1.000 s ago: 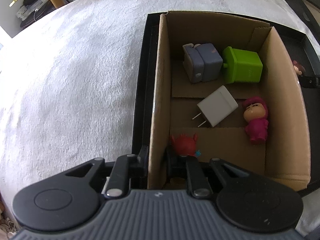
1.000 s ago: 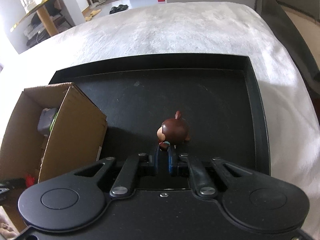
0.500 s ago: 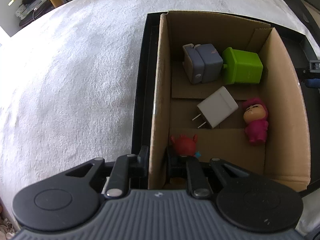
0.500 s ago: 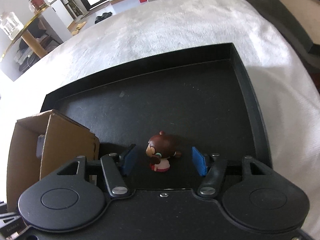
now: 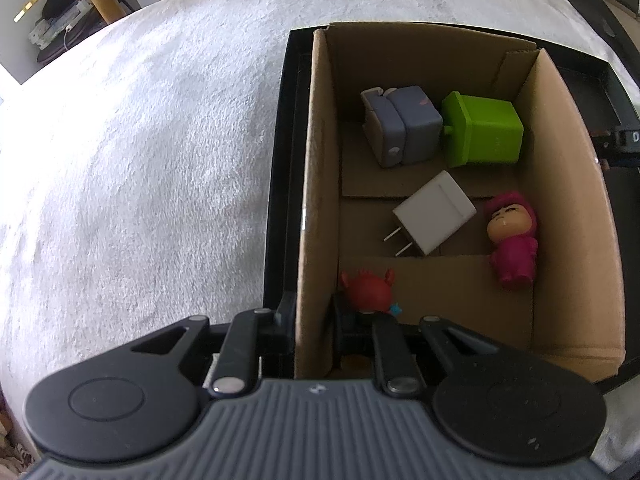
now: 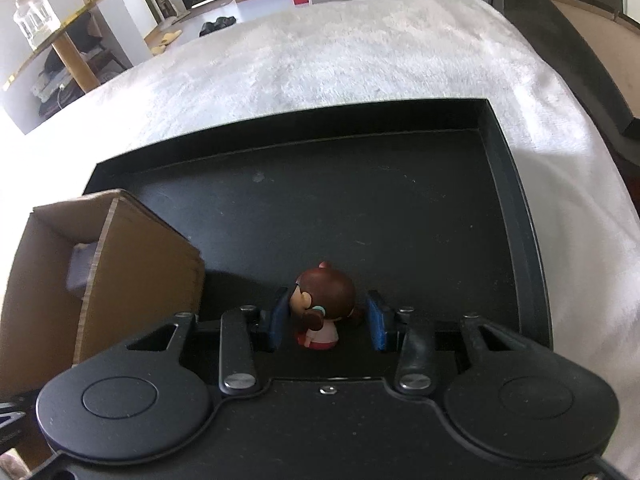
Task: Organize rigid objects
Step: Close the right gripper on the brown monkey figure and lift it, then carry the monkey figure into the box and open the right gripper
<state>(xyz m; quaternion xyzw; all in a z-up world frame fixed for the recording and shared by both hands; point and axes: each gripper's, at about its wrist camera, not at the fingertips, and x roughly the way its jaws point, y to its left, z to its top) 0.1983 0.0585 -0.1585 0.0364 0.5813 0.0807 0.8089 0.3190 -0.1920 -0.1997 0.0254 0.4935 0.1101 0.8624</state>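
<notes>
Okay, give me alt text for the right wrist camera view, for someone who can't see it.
The right gripper, its blue pads closing, straddles a small brown-haired figurine standing on a black tray; the pads do not clearly press it yet. An open cardboard box sits on the tray's left side, and the tray rests on a white fuzzy cloth.

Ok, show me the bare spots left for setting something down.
Most of the black tray floor beyond the brown-haired figurine is bare. In the cardboard box, a patch lies free between the red figurine and pink figurine. The far end is crowded by the grey block and green block.
</notes>
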